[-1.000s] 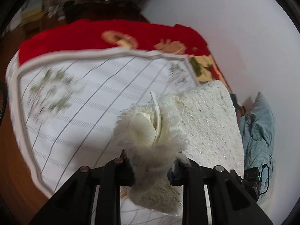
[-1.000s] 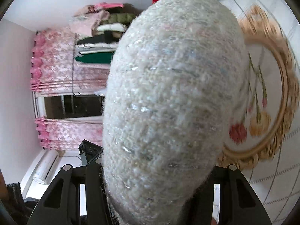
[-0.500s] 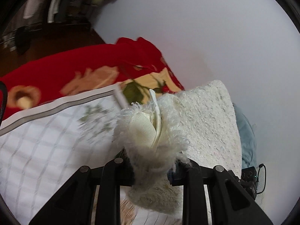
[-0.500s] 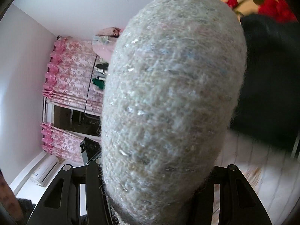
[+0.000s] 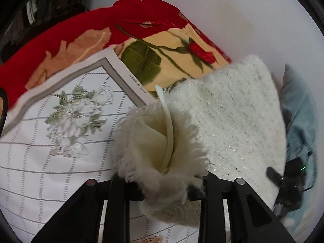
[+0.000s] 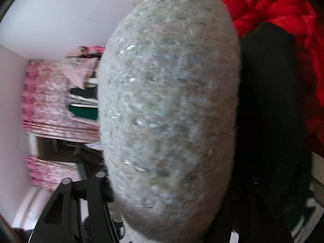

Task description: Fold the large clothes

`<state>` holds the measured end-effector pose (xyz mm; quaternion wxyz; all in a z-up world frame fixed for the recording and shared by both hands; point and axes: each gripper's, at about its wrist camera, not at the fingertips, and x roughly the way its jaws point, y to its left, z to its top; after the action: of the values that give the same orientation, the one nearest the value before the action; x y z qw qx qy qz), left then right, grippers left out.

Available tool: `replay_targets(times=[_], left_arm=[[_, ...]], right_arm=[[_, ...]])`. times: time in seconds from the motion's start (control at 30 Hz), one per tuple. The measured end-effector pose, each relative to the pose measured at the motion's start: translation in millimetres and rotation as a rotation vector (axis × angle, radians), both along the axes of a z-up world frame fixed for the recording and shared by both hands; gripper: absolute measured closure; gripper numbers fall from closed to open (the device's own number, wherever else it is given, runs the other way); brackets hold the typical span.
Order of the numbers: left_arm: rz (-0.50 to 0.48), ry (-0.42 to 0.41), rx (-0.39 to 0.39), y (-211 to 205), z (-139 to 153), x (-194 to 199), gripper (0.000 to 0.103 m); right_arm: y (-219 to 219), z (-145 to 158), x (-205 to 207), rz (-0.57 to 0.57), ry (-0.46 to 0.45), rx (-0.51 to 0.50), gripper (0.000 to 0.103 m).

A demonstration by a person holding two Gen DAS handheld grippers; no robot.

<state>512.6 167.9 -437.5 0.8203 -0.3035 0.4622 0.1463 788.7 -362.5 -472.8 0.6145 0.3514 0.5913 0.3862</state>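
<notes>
A fuzzy cream-white sweater with glittery threads lies folded over the bed, stretching to the right in the left wrist view. My left gripper pinches a bunched, fringed edge of it, showing a smooth cream lining; its jaws are opening, with the fabric still pressed between them. In the right wrist view a thick rounded fold of the same sweater bulges up and fills the middle. My right gripper holds that fold; its jaws are opening too, and the right finger is lost in shadow.
A white sheet with grey grid and flower print covers the bed. Beyond it lies a red and yellow rose blanket against a white wall. A blue garment and a black device sit right. A black garment lies beside the fold.
Both grippers carried the sweater sideways across the bed. The left view now shows the sheet's corner and yellow rose blanket; the right view shows black cloth and red blanket. Both jaws stand slightly wider.
</notes>
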Motion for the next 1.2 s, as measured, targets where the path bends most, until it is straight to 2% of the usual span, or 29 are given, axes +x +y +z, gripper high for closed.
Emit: replay_targets(times=[0.03,0.1,0.13,0.17,0.2,0.27,0.3,0.33,0.4,0.5,0.6,0.63,0.77,0.87,1.03,1.2], left_arm=[[-0.017,0.024,0.017,-3,4,-1,0.076],[-0.049,0.046,0.056,-8,11,-1,0.074],[-0.064,0.052,0.086,-11,14,-1,0.07],[-0.078,0.06,0.124,-14,18,-2,0.054],[-0.093,0.065,0.159,-17,21,-2,0.027],[-0.122,0.062,0.223,-22,28,-4,0.003],[-0.136,0.06,0.268,-25,35,-7,0.003],[-0.147,0.06,0.308,-27,40,-9,0.003],[-0.178,0.046,0.371,-33,54,-17,0.003],[-0.224,0.025,0.424,-41,79,-37,0.003],[-0.267,0.011,0.471,-48,106,-62,0.003],[-0.288,0.003,0.486,-51,117,-72,0.003],[-0.345,-0.001,0.517,-57,151,-102,0.003],[-0.392,-0.007,0.517,-63,180,-130,0.003],[-0.454,-0.026,0.505,-79,231,-184,0.003],[-0.483,-0.075,0.526,-97,291,-236,0.003]], right_arm=[[1,7,-2,0.002,-0.018,-0.073,0.023],[-2,23,-5,-0.009,-0.043,-0.217,0.021],[0,30,-6,-0.01,-0.06,-0.279,0.016],[3,43,-9,-0.02,-0.095,-0.355,0.015],[6,55,-13,-0.033,-0.141,-0.436,0.015],[15,79,-23,-0.064,-0.231,-0.605,0.014],[23,94,-30,-0.084,-0.287,-0.724,0.014],[13,84,-41,-0.099,-0.326,-0.8,0.009],[26,103,-58,-0.137,-0.376,-0.919,0.0],[47,114,-105,-0.17,-0.366,-0.994,0.0],[55,126,-171,-0.262,-0.389,-1.118,0.0],[63,140,-190,-0.294,-0.393,-1.16,0.0],[84,187,-261,-0.385,-0.381,-1.228,0.0],[114,242,-315,-0.423,-0.394,-1.28,0.0],[129,313,-387,-0.461,-0.395,-1.304,0.0],[127,388,-453,-0.505,-0.373,-1.291,0.0]])
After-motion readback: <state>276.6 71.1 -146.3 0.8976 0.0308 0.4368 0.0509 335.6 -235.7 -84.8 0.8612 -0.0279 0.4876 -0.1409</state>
